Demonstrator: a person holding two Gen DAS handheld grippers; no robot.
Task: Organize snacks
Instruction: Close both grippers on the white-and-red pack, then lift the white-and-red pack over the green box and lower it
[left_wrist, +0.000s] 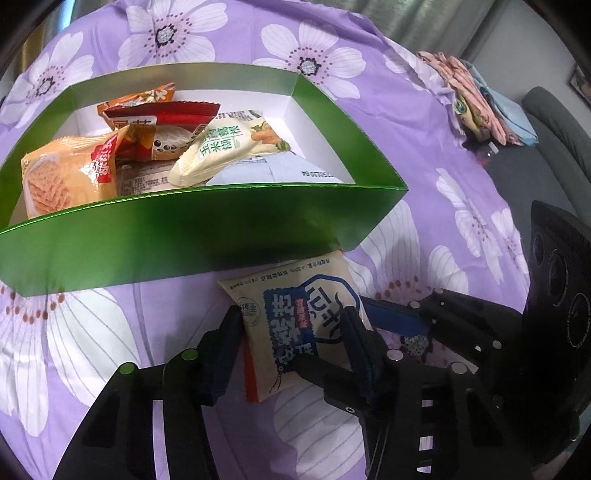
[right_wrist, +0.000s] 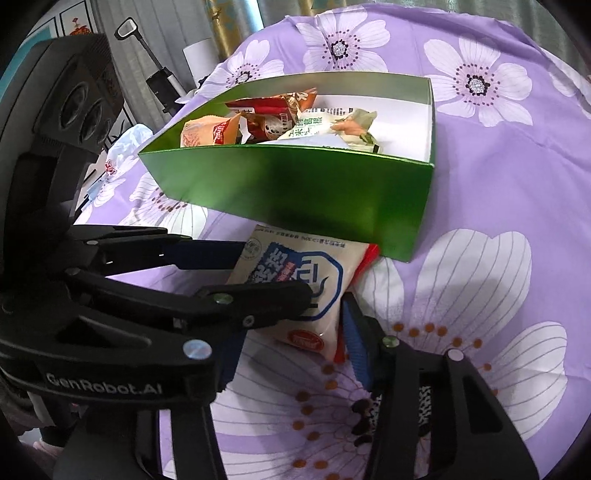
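A cream snack packet with blue print (left_wrist: 295, 325) (right_wrist: 306, 291) lies on the purple flowered cloth just in front of the green box (left_wrist: 177, 236) (right_wrist: 295, 184). My left gripper (left_wrist: 291, 325) has its jaws on both sides of the packet, closed against it. My right gripper (right_wrist: 295, 332) is open, its fingers also around the packet from the other side, crossing the left one. The box holds several snack packs: an orange biscuit pack (left_wrist: 66, 173), a red pack (left_wrist: 159, 125), a pale green-print pack (left_wrist: 225, 147).
The flowered purple cloth (left_wrist: 406, 147) covers the surface. Folded colourful fabrics (left_wrist: 476, 99) lie at the far right edge, with a grey chair (left_wrist: 554, 129) beyond. A stick vacuum and white cylinder (right_wrist: 162, 74) stand behind the table.
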